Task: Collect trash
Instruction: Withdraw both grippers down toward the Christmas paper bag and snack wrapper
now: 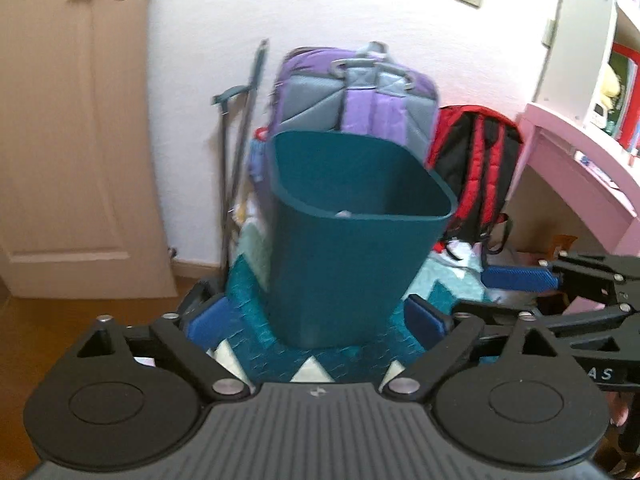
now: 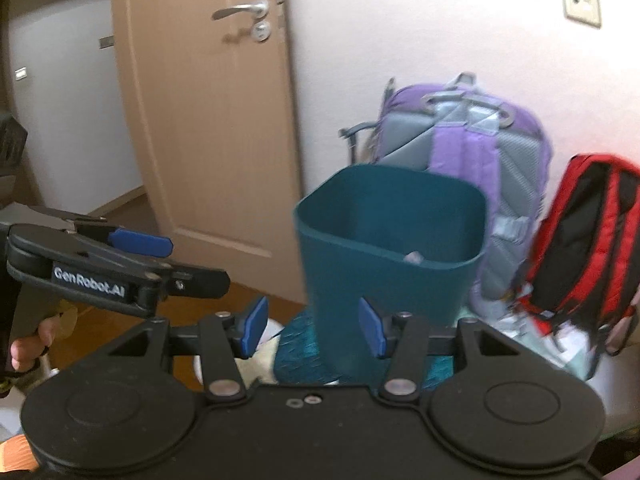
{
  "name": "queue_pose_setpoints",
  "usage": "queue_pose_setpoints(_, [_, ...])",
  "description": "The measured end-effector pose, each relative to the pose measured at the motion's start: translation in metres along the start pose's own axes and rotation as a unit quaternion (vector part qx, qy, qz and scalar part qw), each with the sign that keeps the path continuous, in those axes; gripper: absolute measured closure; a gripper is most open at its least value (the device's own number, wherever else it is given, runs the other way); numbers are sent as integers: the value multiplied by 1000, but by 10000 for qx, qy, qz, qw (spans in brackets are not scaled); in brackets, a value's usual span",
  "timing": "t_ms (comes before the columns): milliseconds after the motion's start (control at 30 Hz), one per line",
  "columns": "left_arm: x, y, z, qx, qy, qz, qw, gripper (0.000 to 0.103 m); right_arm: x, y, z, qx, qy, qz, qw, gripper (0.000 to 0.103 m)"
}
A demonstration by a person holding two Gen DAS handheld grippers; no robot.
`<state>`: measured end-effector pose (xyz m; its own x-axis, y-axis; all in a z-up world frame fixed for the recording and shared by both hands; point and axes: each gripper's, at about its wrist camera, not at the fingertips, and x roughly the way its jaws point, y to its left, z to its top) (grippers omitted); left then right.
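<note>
Both grippers are let go right now, nothing clamped in either one. Left gripper (image 1: 316, 322) has its blue pads spread really wide, and from its own camera the teal bin (image 1: 348, 240) sits right in the gap between them, but the pads aren't touching it, they're just framing the base of it. Right gripper (image 2: 312, 326) is spread too, with the lower part of the bin showing behind the gap, nothing pinched.

So the bin itself: upright, standing on a teal and white patterned rug (image 1: 248, 328), just in front of a purple and grey backpack (image 1: 360, 92) that leans on the white wall. You can see a small pale scrap (image 2: 414, 257) down inside it near the front rim, can't tell what it is, too blurry. A red and black backpack (image 1: 476, 168) is just to the right of the bin, also against the wall, with some pale stuff piled at its foot.

Left of the bags there's a thin dark pole thing (image 1: 244, 128) propped on the wall, then a tan door (image 2: 208, 120) with a metal handle (image 2: 242, 11). Pink desk (image 1: 580, 168) off on the right edge of the left camera.

In the right camera the left gripper (image 2: 138, 242) pokes in from the side, and you can see a bit of the person's hand (image 2: 30, 350) wrapped round its grip
</note>
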<state>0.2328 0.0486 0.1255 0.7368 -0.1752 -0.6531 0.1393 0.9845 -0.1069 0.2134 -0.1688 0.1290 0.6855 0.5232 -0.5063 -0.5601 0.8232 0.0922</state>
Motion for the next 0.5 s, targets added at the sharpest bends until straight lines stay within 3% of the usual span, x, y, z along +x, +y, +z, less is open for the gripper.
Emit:
queue_pose_setpoints(267, [8, 81, -55, -532, 82, 406, 9977, 3, 57, 26, -55, 155, 623, 417, 9971, 52])
queue_pose_setpoints(500, [53, 168, -119, -1078, 658, 933, 9876, 3, 131, 35, -117, 254, 1348, 372, 9898, 52])
